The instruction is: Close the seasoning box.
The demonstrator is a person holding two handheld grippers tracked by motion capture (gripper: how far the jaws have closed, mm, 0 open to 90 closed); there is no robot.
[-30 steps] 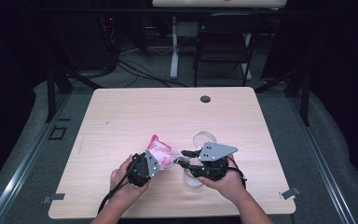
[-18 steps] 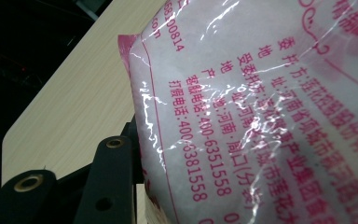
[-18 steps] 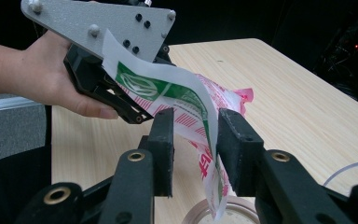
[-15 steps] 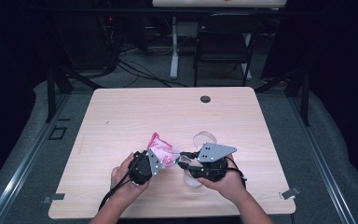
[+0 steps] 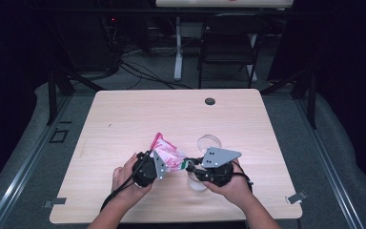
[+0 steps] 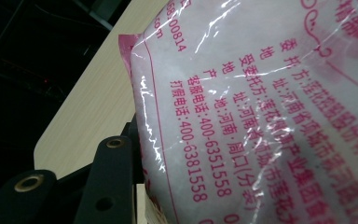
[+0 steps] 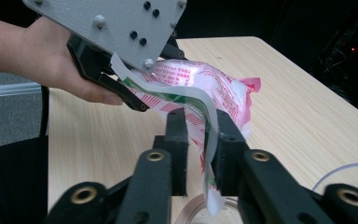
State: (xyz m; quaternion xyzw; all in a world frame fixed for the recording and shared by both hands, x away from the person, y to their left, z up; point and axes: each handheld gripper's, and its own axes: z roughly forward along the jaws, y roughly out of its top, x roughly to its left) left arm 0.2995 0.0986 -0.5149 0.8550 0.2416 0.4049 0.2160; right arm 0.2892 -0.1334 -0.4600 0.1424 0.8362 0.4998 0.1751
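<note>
Wooden table (image 5: 124, 124) bears clear bowl (image 5: 209, 141) beside pink bag (image 5: 167, 155).

I see 1 light wooden table (image 5: 124, 124) with a dark round grommet (image 5: 210, 101) near its far edge. A clear round container (image 5: 209, 141) rests on it.

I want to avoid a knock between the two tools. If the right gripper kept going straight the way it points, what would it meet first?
Most likely the pink and white bag: its torn strip already sits between the right gripper's jaws, which have just been closing. Just past the bag is the left gripper holding it, though depth is hard to judge.
</note>
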